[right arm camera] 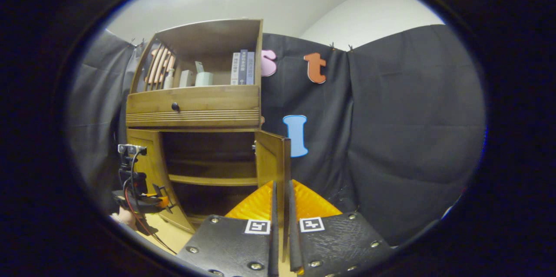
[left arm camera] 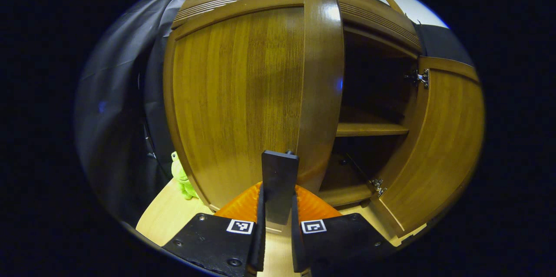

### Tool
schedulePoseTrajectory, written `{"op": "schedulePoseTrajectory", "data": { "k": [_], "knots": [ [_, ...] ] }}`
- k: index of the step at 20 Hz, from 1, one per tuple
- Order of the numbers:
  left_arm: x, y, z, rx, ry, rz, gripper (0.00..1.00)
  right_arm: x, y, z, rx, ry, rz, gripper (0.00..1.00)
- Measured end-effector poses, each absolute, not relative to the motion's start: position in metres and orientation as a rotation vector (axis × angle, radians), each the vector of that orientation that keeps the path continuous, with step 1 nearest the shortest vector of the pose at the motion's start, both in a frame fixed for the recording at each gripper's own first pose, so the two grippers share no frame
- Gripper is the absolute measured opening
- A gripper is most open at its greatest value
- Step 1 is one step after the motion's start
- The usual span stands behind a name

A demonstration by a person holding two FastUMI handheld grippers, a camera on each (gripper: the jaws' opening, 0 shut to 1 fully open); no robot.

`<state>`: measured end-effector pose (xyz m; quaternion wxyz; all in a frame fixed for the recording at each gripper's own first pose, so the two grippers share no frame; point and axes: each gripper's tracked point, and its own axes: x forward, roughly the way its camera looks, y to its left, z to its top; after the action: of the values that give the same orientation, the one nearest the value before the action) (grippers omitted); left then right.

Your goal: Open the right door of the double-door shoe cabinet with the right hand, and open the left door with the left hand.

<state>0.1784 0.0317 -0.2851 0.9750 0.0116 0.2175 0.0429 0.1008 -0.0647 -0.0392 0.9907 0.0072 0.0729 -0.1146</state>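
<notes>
In the left gripper view, a green plush toy (left arm camera: 182,177) sits low at the left on the wooden counter (left arm camera: 169,216). The shoe cabinet (left arm camera: 373,21) takes up the centre. The left gripper (left arm camera: 278,199) pinches a dark handle (left arm camera: 280,177) at the left door (left arm camera: 243,94), likely to swing it outward; the door is barely ajar. To the right, the right door (left arm camera: 438,146) stands wide open, exposing a shelf (left arm camera: 369,129). In the right gripper view, the right gripper (right arm camera: 281,225) clamps that door's free edge, with open room to its right.
</notes>
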Motion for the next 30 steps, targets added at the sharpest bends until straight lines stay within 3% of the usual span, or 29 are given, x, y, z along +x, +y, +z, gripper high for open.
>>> {"op": "schedulePoseTrajectory", "data": {
  "k": [10, 16, 18, 19, 21, 23, 24, 30],
  "knots": [
    [0.183, 0.036, -0.286, 0.015, 0.431, 0.140, 0.26, 0.119, -0.028, -0.054, 0.042, 0.186, -0.105, 0.11],
    [0.186, 0.041, -0.286, 0.012, 0.435, 0.179, 0.18, 0.130, -0.008, -0.065, 0.058, 0.209, -0.041, 0.11],
    [0.187, 0.041, -0.284, 0.012, 0.435, 0.190, 0.22, 0.135, -0.002, -0.067, 0.063, 0.213, -0.022, 0.11],
    [0.187, 0.041, -0.284, 0.010, 0.435, 0.194, 0.16, 0.137, 0.002, -0.068, 0.066, 0.215, -0.012, 0.11],
    [0.187, 0.042, -0.285, 0.009, 0.438, 0.198, 0.18, 0.139, 0.009, -0.070, 0.074, 0.219, 0.010, 0.10],
    [0.186, 0.044, -0.285, 0.002, 0.439, 0.210, 0.12, 0.141, 0.016, -0.071, 0.079, 0.221, 0.030, 0.11],
    [0.185, 0.045, -0.285, -0.002, 0.440, 0.220, 0.16, 0.142, 0.019, -0.071, 0.080, 0.221, 0.037, 0.11],
    [0.184, 0.052, -0.283, 0.008, 0.438, 0.269, 0.06, 0.144, 0.037, -0.075, 0.098, 0.231, 0.081, 0.11]
  ]
}}
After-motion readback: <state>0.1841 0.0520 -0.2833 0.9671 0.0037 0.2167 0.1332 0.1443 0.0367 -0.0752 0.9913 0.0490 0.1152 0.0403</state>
